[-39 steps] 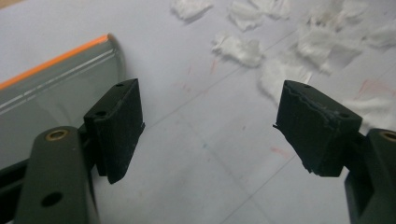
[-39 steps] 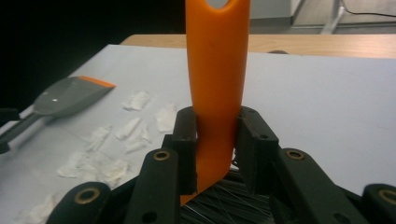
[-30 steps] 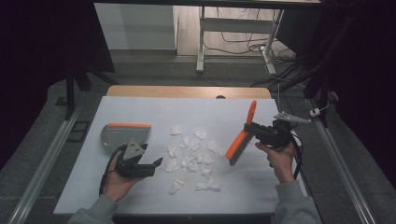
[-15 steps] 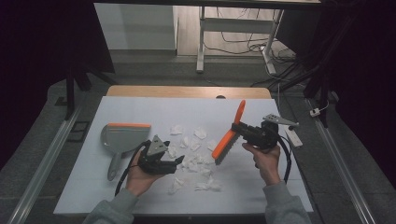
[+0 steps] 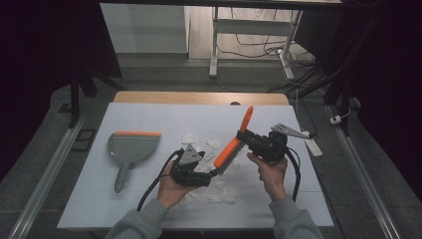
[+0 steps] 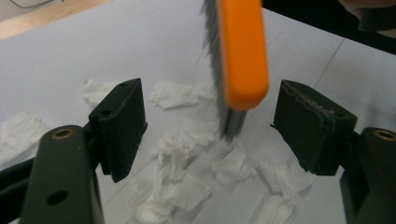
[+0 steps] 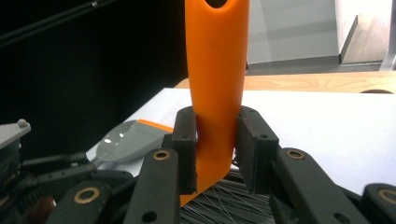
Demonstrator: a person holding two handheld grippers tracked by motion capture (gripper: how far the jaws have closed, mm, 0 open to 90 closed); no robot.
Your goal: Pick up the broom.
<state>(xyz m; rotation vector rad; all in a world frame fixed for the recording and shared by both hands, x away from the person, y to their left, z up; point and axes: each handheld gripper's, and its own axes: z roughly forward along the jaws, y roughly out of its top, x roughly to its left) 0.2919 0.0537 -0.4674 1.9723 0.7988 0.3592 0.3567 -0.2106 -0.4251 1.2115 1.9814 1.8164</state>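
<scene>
Right gripper [image 5: 245, 135] clamped on orange brush [image 5: 234, 143] at frame centre, left gripper [image 5: 211, 174] jaws apart over paper scraps [image 5: 219, 191] below.

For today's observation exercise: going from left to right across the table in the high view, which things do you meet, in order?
Grey dustpan → left gripper, jaws open → orange brush over the scattered paper scraps → right gripper, shut on the brush handle.

I can read no text, label, brand, number or sign on anything from here, in any of my three views.
</scene>
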